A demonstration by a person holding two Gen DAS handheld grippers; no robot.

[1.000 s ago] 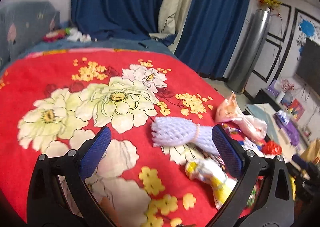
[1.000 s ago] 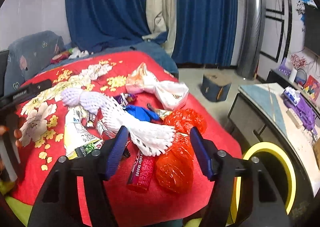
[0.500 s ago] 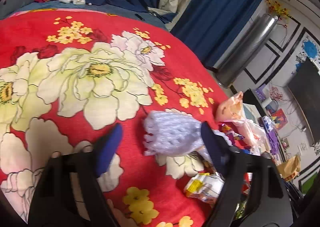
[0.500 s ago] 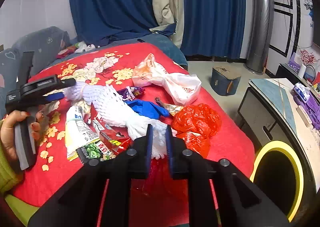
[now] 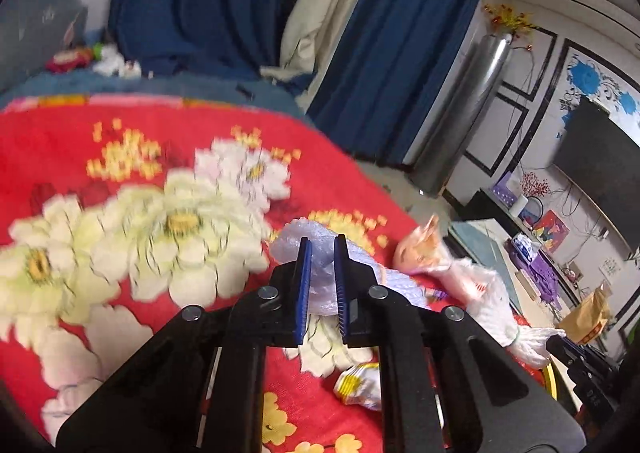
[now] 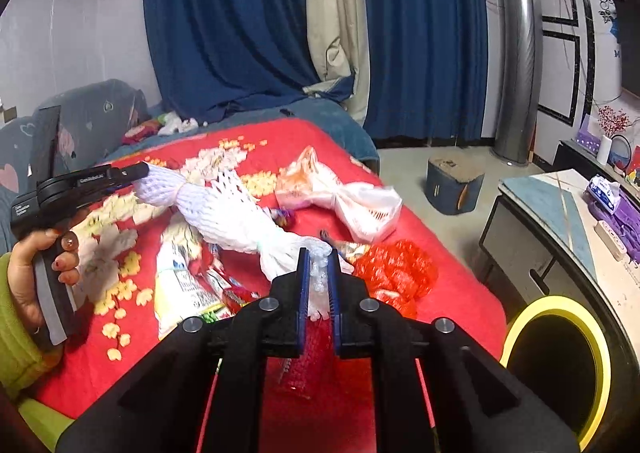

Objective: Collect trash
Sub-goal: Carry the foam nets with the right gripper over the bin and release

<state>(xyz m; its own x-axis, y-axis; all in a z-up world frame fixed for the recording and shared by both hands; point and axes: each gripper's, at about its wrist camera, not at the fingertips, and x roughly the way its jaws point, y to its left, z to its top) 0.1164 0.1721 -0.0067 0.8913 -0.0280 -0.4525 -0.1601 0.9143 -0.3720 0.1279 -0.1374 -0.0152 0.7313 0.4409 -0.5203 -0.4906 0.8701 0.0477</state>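
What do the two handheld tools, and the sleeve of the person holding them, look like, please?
Each tool, left and right, has a matte black angular frame, silver round fasteners and two ribbed blue finger pads. The left one's pistol handle carries small white lettering. The sleeve is yellow-green ribbed knit.

Dark blue curtains point(image 6: 248, 25) with a beige strip hang behind the bed's red floral blanket point(image 6: 304, 141); a silver column point(image 6: 520, 65) stands beside a grey footstool point(image 6: 454, 185).

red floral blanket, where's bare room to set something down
Free: the big cream flowers left of the white foam net, and the blanket's near left corner. Crowded: the snack wrappers, white plastic bag and red mesh bag to the right.
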